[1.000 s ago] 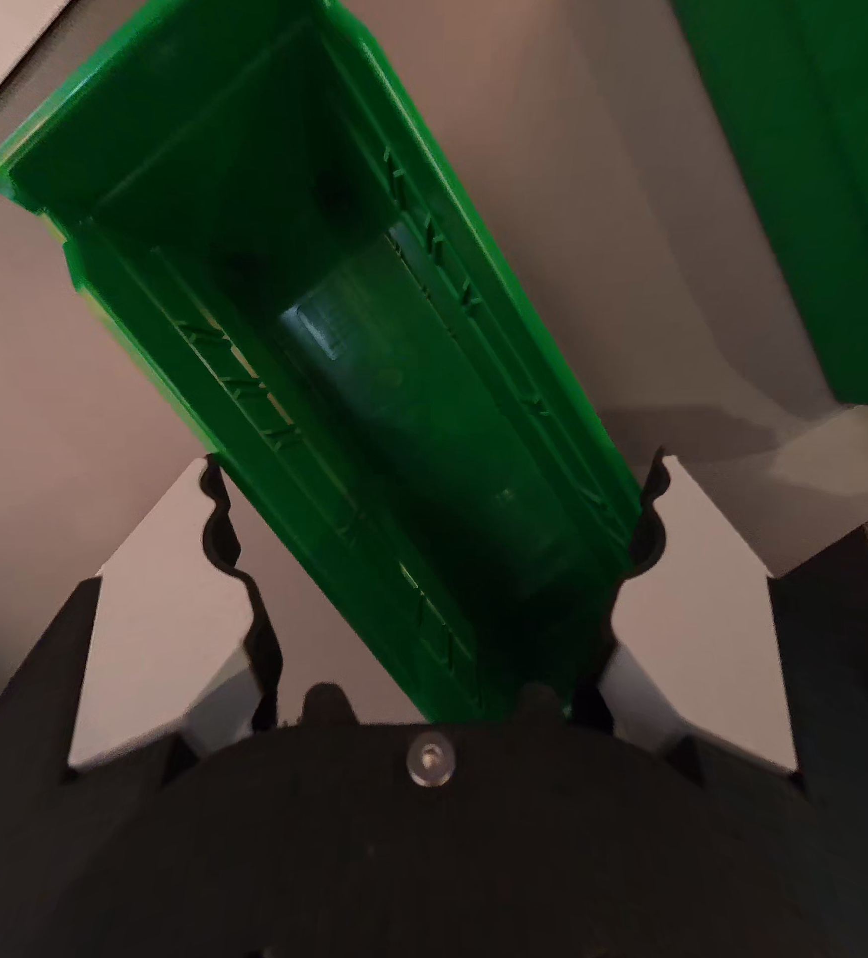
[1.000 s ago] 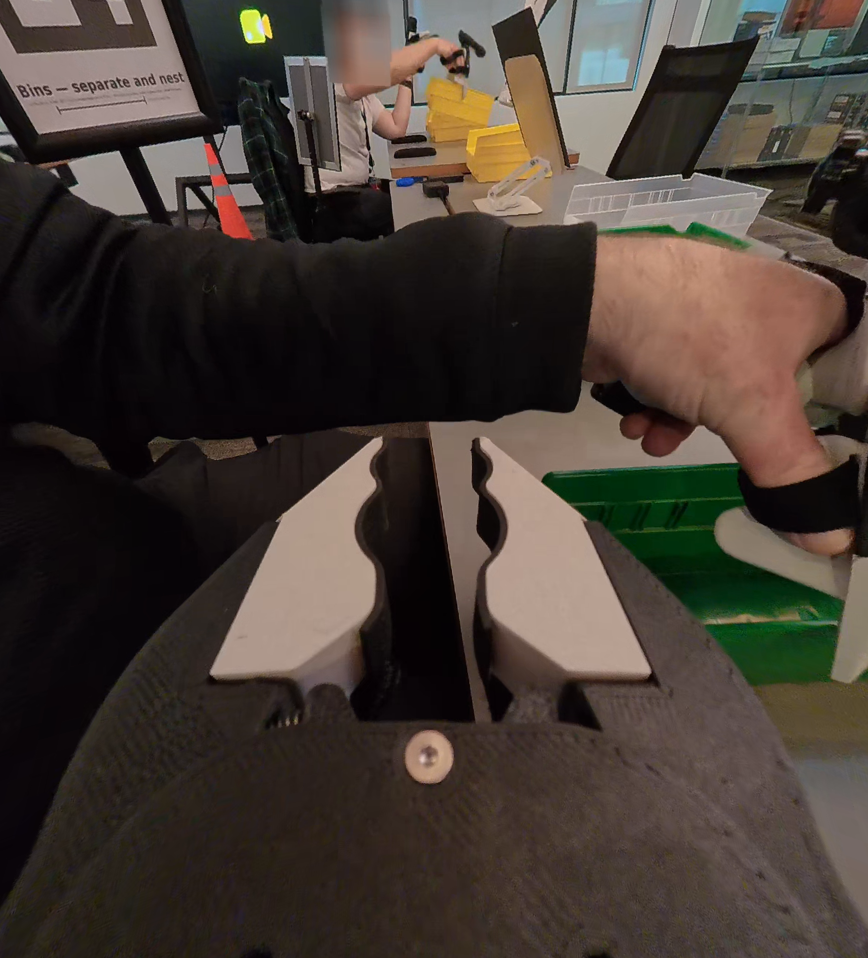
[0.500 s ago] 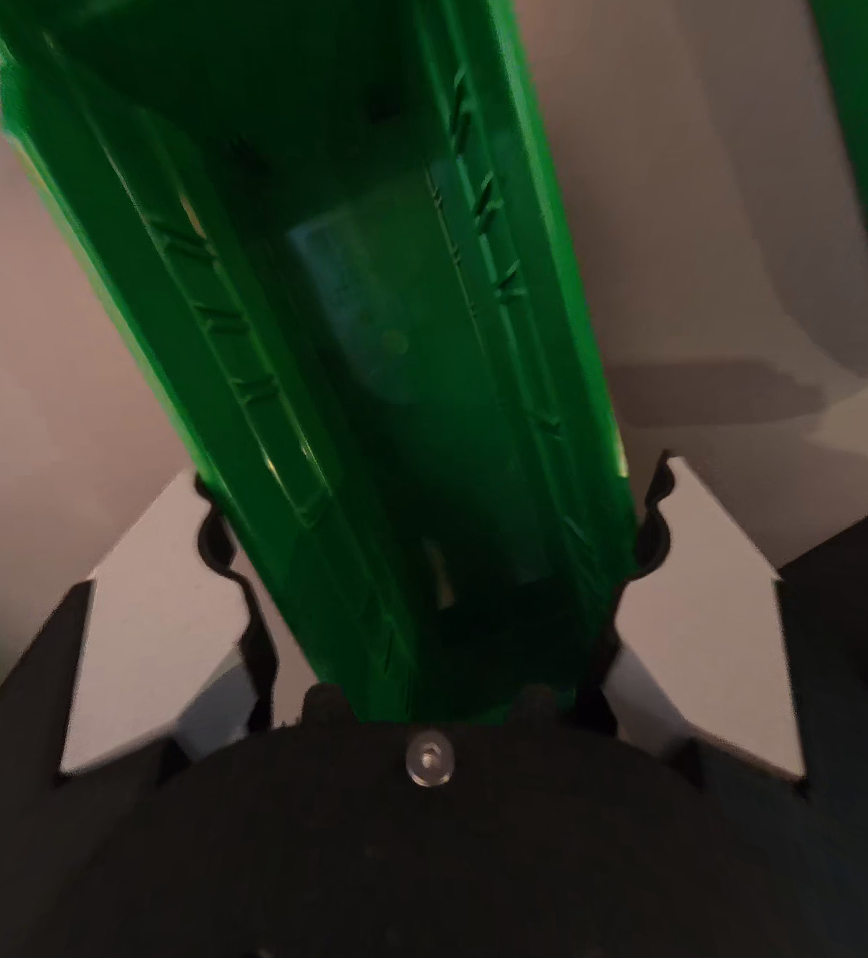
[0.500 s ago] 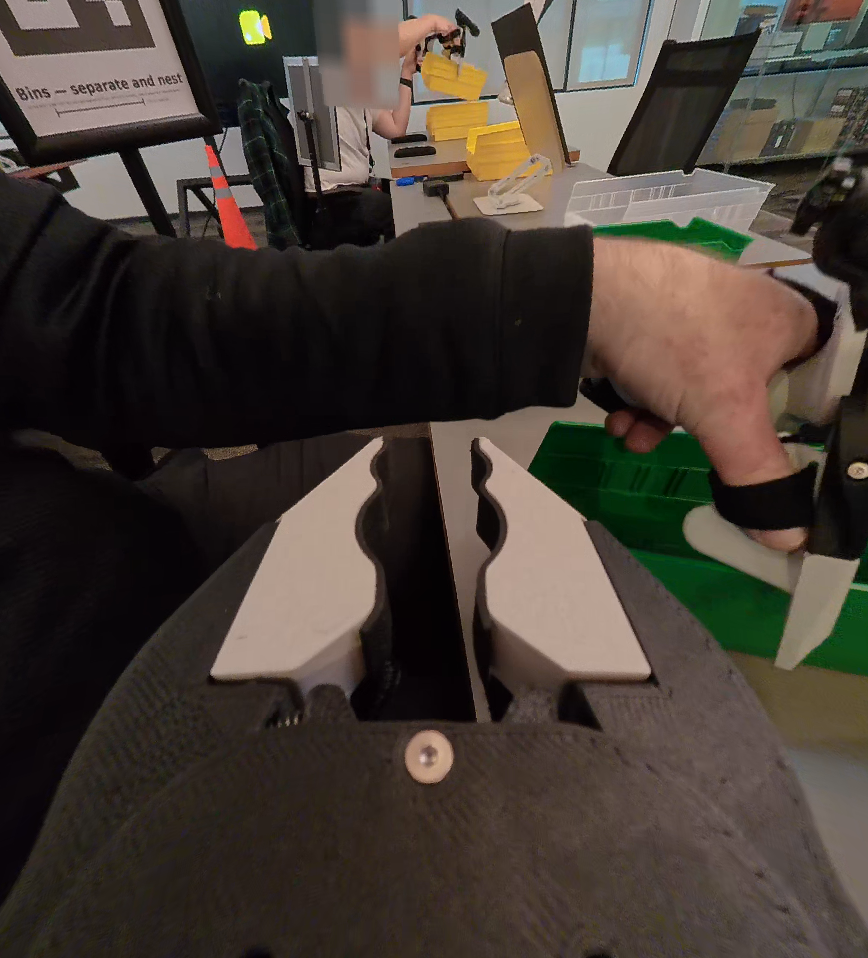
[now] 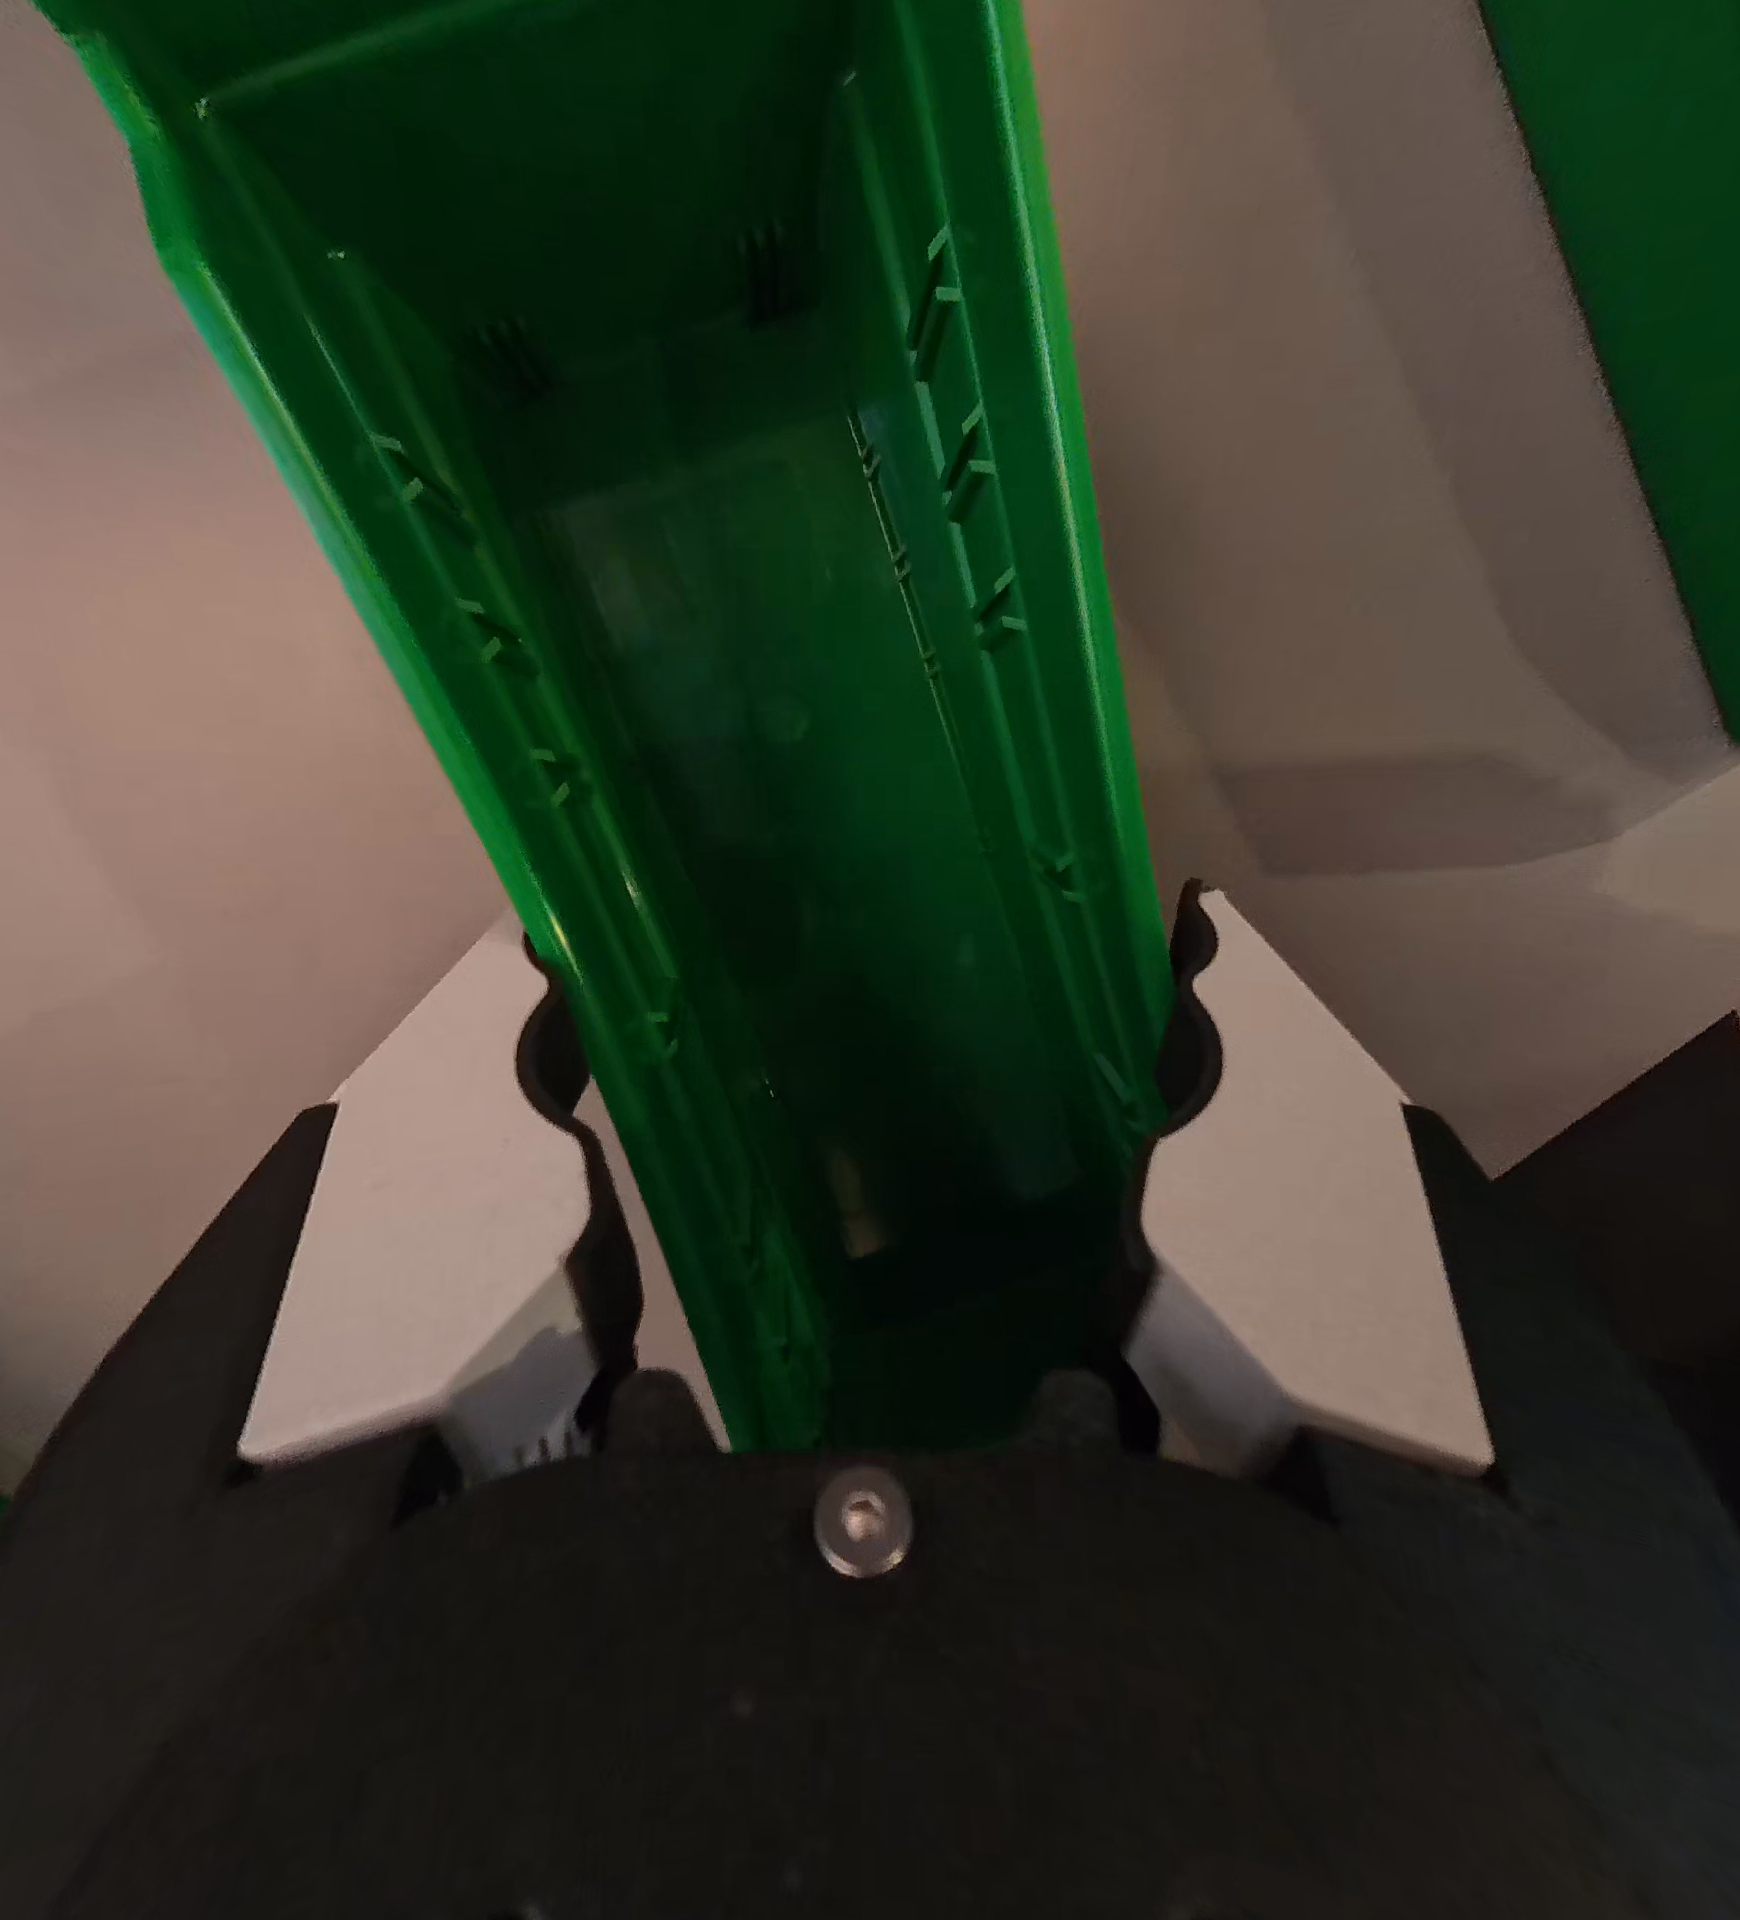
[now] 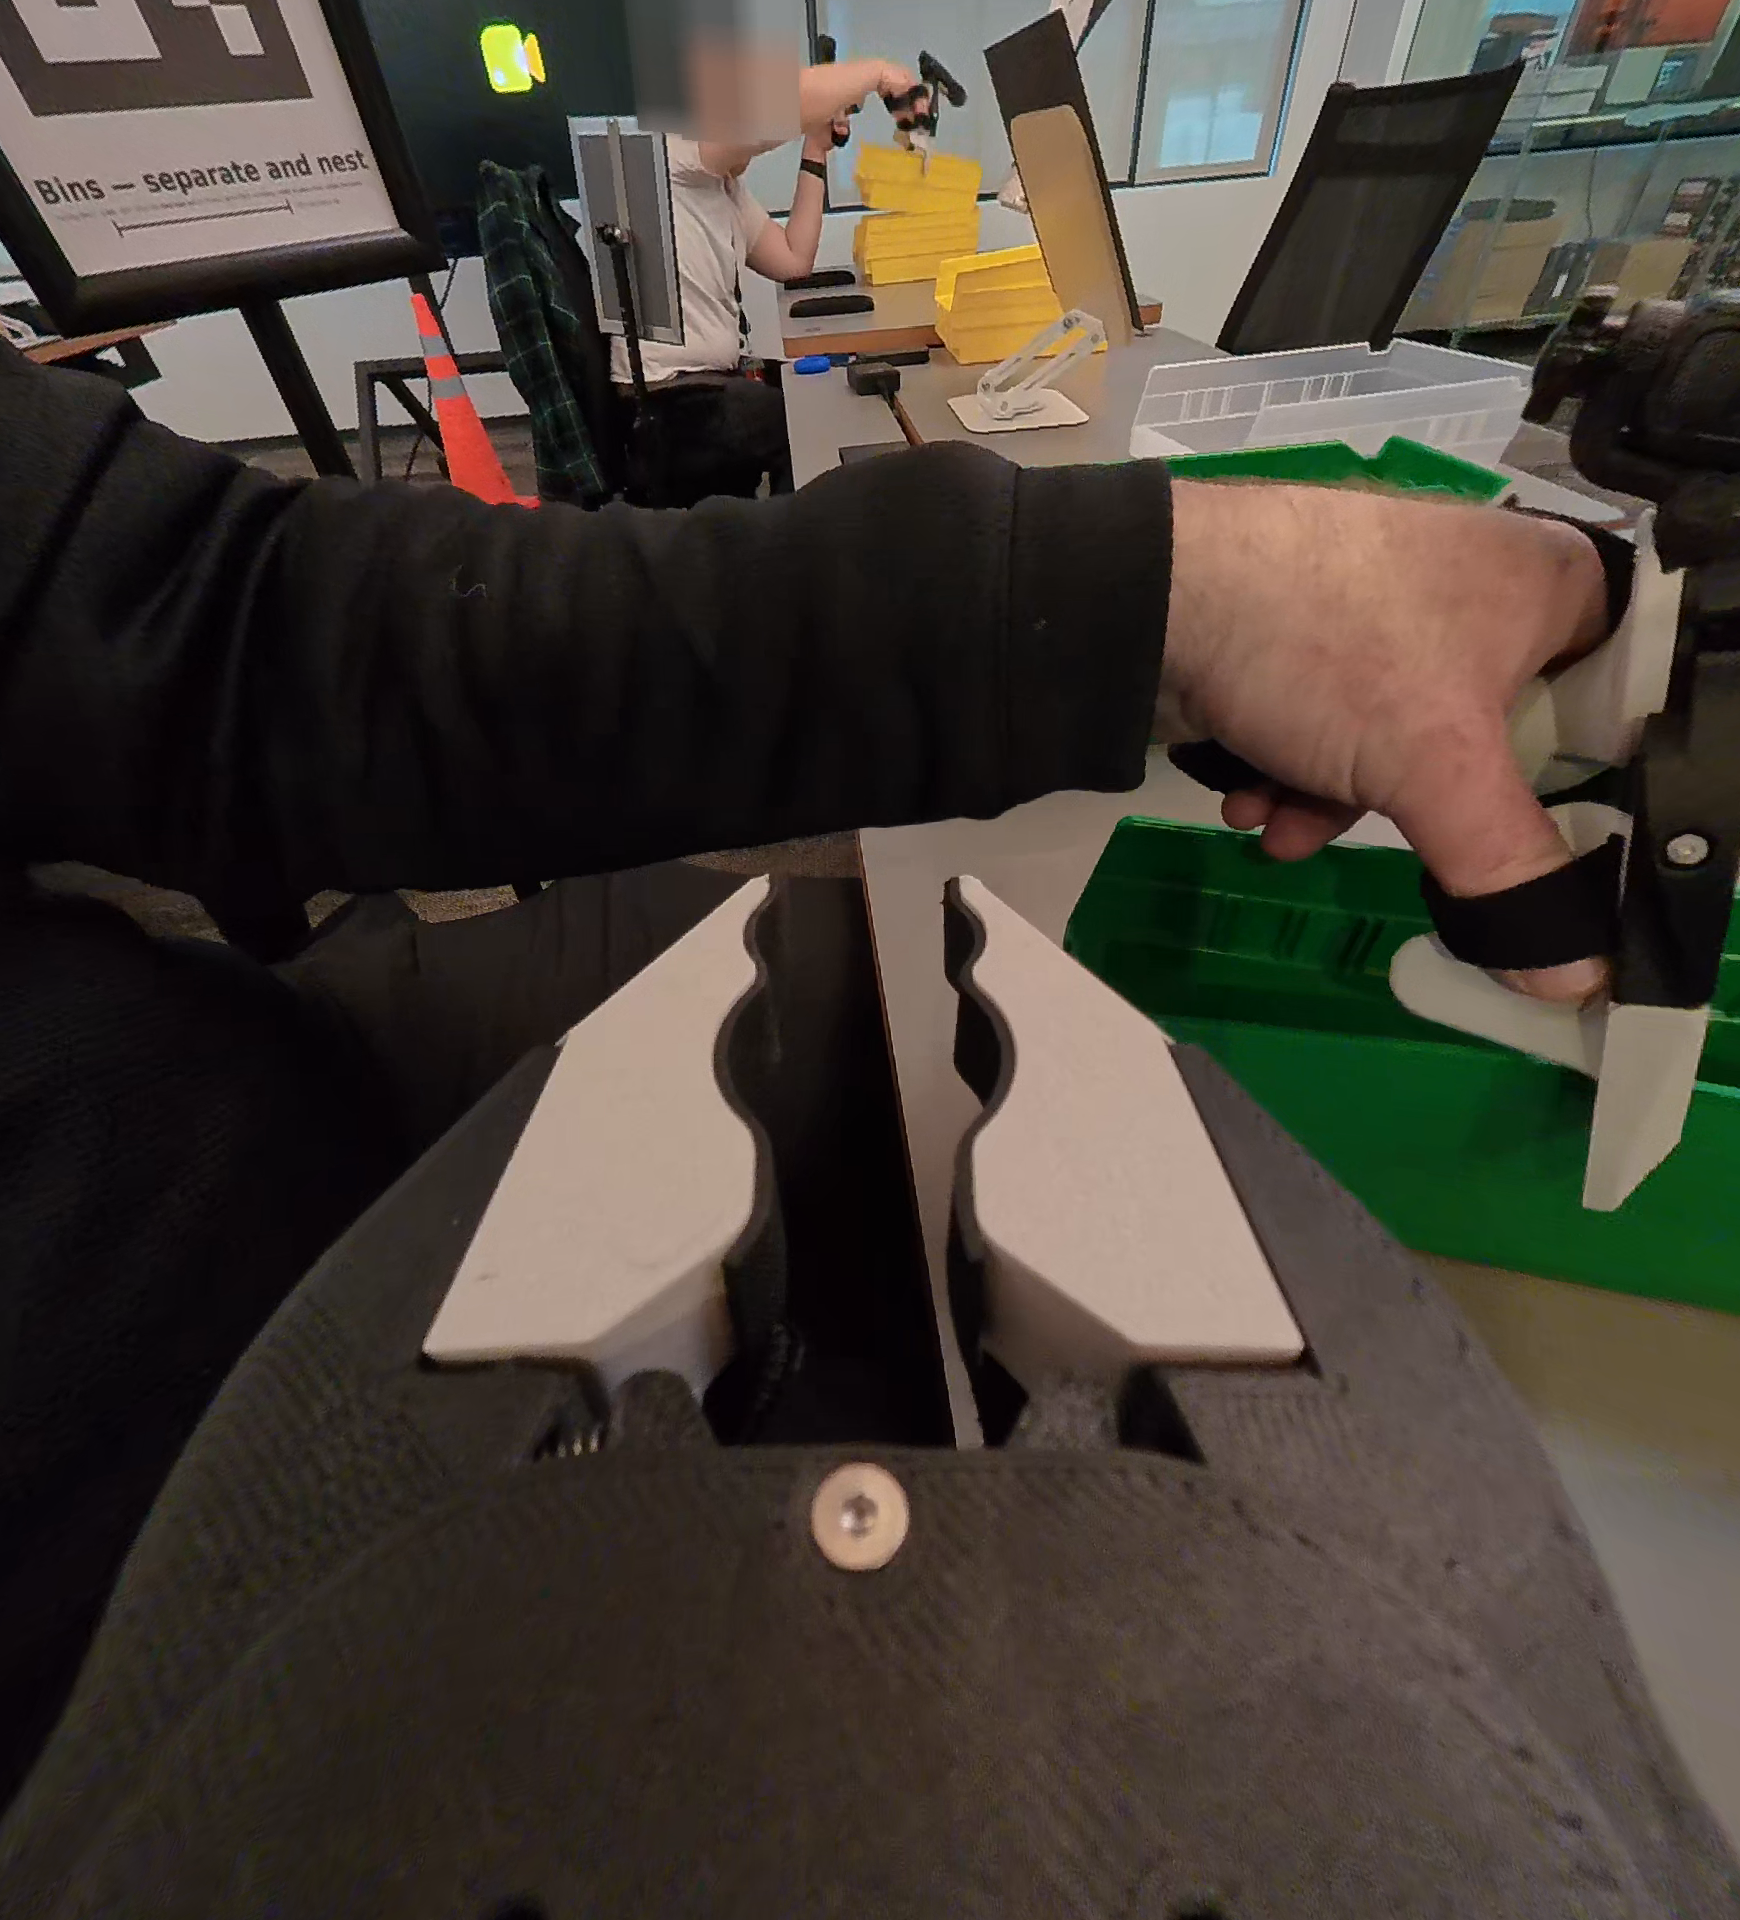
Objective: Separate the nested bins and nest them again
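Note:
A long green bin (image 5: pixel 741 582) runs away from me, open side up, between the fingers of my left gripper (image 5: pixel 861 925). Both pads press on its side walls at the near end. A second green bin (image 5: pixel 1697 312) shows at the top right. In the right wrist view the held bin (image 6: pixel 1365 1122) lies tilted over the grey table (image 6: pixel 1676 1507), with the left gripper's white finger (image 6: pixel 1640 1101) on its side. Another green bin (image 6: pixel 1365 468) sits behind the hand. My right gripper (image 6: pixel 861 894) hangs at the table's edge, jaws a narrow gap apart and empty.
The person's black sleeve (image 6: pixel 533 644) crosses the right wrist view. A clear plastic tray (image 6: pixel 1333 400) stands behind the green bins. Further off are a table with yellow bins (image 6: pixel 991 301), a seated person, an orange cone (image 6: pixel 461 416) and a framed sign (image 6: pixel 170 135).
The green bin has swung straight between my left fingers, and they have closed in onto its sides. The left hand has shifted a little with the bin. My right gripper has not moved.

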Available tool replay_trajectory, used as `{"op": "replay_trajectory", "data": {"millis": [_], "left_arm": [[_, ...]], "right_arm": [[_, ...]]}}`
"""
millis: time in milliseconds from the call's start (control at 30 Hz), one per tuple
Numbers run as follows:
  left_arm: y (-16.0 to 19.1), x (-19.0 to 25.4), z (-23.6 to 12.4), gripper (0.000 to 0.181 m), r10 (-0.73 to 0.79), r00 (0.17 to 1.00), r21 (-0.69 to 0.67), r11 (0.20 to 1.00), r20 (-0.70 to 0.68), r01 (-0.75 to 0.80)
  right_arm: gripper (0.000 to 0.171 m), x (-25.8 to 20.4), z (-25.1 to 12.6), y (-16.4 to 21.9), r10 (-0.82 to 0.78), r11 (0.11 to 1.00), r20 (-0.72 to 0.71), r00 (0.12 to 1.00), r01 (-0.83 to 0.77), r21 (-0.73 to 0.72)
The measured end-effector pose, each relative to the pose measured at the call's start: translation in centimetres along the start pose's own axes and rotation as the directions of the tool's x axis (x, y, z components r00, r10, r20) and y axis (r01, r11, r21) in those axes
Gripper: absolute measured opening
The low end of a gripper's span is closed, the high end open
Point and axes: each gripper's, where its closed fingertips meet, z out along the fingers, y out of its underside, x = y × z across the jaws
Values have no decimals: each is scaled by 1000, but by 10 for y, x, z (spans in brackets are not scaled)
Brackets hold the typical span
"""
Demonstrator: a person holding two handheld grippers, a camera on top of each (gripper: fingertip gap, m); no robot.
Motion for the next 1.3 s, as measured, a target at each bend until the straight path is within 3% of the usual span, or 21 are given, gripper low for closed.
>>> {"op": "replay_trajectory", "data": {"millis": [200, 333, 600, 833, 1100, 1300], "left_arm": [[1, -7, -10, 109, -21, 999, 36, 999, -41, 23], [-2, -15, -35, 108, -25, 998, 86, 996, -61, 30], [6, -85, -163, 109, -92, 996, 224, 971, 22, 85], [67, -183, -242, 108, -254, 961, 248, 943, 110, 221], [138, -244, -237, 108, -393, 911, 184, 912, 128, 368], [155, -261, -215, 108, -443, 890, 172, 890, 108, 422]], "right_arm": [[28, -1, 1, 1, 0, 1000, 3, 1000, 0, -4], [28, 0, 0, 1, 4, 1000, 0, 1000, -4, -3], [28, -1, 2, 2, 10, 1000, 9, 1000, -10, -4], [28, -4, 4, 1, 7, 1000, 19, 1000, -7, -5], [28, -4, 7, 5, 13, 1000, 20, 1000, -12, -21], [28, -3, 9, 9, 19, 999, 18, 1000, -19, -31]]}}
